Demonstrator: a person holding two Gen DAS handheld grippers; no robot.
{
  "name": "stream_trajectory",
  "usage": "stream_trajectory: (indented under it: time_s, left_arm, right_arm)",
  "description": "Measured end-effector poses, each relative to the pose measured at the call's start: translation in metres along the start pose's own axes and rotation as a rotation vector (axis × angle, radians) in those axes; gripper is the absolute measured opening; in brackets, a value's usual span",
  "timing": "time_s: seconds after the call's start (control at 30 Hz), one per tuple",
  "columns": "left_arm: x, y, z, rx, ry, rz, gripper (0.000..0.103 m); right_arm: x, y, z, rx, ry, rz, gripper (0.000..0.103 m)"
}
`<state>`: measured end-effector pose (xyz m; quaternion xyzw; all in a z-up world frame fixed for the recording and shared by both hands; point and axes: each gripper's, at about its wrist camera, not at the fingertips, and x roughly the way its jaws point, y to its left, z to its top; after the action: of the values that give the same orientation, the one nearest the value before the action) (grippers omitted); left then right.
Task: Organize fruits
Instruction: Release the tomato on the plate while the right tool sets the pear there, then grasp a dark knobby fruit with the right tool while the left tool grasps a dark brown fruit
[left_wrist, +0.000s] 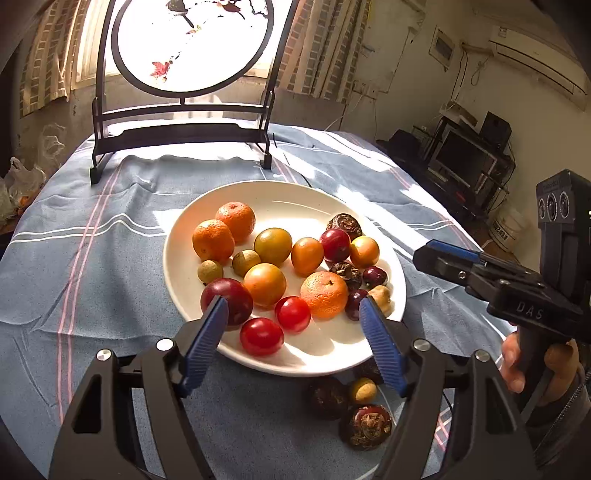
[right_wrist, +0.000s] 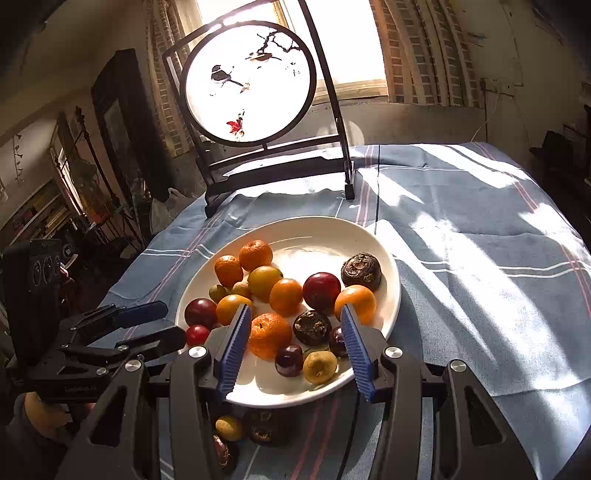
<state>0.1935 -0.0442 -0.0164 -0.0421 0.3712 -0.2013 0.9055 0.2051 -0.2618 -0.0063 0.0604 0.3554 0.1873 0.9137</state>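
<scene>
mostly the fruits sit heaped on the white plate (left_wrist: 258, 192) mid-tabletop, a few loose ones (left_wrist: 364, 390) just near of it, both hand-held grippers (left_wrist: 293, 314) (right_wrist: 293, 325) gaping empty; small, round and likely to roll, they probably want pinching across the middle.

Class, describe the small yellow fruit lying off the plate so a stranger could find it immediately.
Start at the white plate on the blue striped tablecloth. Just off its near rim, three fruits lie on the cloth. The small yellow fruit sits between two water chestnuts: it alone is pale, smooth and round, while they are dark, rough and larger.
</scene>
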Motion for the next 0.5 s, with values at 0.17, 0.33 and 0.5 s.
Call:
stream_trajectory:
  time_s: [0.17, 0.33, 0.5]
  left_arm:
    - [-0.029, -0.01, -0.034, 0.059, 0.012, 0.009, 0.072]
    - [-0.041, -0.011, -0.074, 0.09, 0.062, 0.032, 0.072]
    - [-0.041, -0.006, -0.096, 0.085, 0.099, 0.067, 0.072]
  right_arm:
    - [-0.017, 0.022, -0.048, -0.054, 0.096, 0.07, 0.053]
    - [-0.004, 0.05, -0.092, -0.134, 0.205, 0.097, 0.054]
    - [0.017, 0.077, -0.096, -0.214, 0.262, 0.045, 0.054]
